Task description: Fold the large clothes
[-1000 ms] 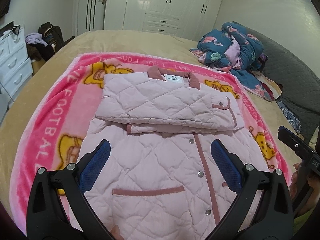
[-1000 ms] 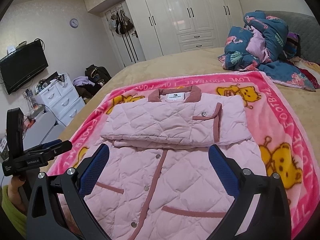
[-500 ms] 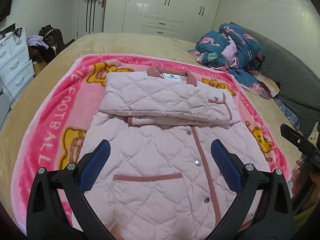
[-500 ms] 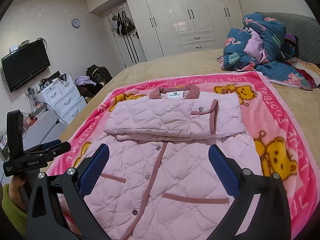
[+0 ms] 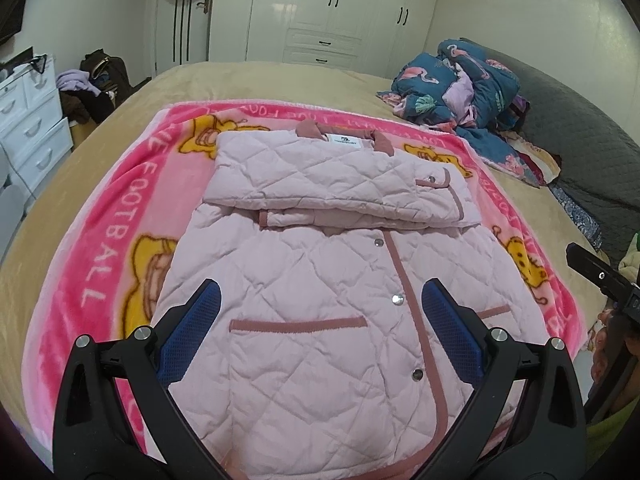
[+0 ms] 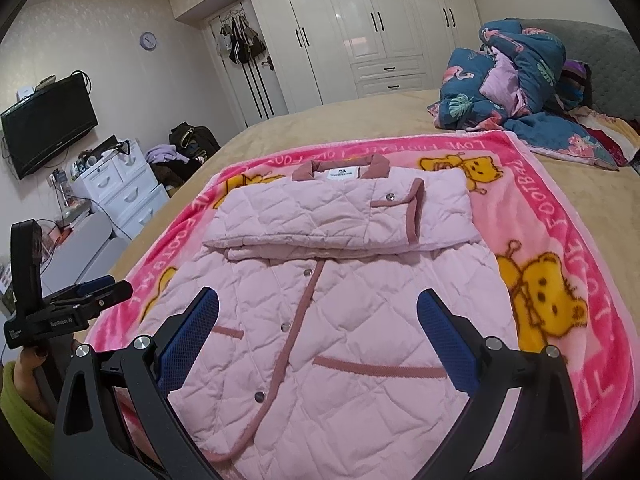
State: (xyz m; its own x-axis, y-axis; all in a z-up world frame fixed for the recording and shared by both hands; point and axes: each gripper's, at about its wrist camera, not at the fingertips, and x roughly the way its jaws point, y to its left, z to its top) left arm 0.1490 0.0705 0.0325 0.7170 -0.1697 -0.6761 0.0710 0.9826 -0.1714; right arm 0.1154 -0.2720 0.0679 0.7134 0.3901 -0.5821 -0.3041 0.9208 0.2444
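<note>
A pale pink quilted jacket (image 5: 320, 280) (image 6: 340, 320) lies face up on a pink cartoon blanket (image 5: 104, 232) (image 6: 560, 208), collar at the far end. Its sleeves are folded across the chest in a flat band (image 5: 332, 184) (image 6: 340, 216). My left gripper (image 5: 320, 328) hovers open over the jacket's lower half, blue pads wide apart and nothing between them. My right gripper (image 6: 318, 334) hangs open over the same lower part, also empty. The left gripper (image 6: 72, 308) shows at the left edge of the right wrist view, held by a hand.
The blanket lies on a tan bed (image 5: 248, 80). A crumpled blue floral quilt (image 5: 460, 80) (image 6: 516, 92) is heaped at the far right. White drawers (image 6: 120, 184) and a wall TV (image 6: 48, 128) stand left of the bed; white wardrobes (image 5: 328, 8) line the back wall.
Both grippers have drawn back toward the jacket's hem, so more of its lower half and bottom edge shows. Both stayed open and empty. The jacket has not moved.
</note>
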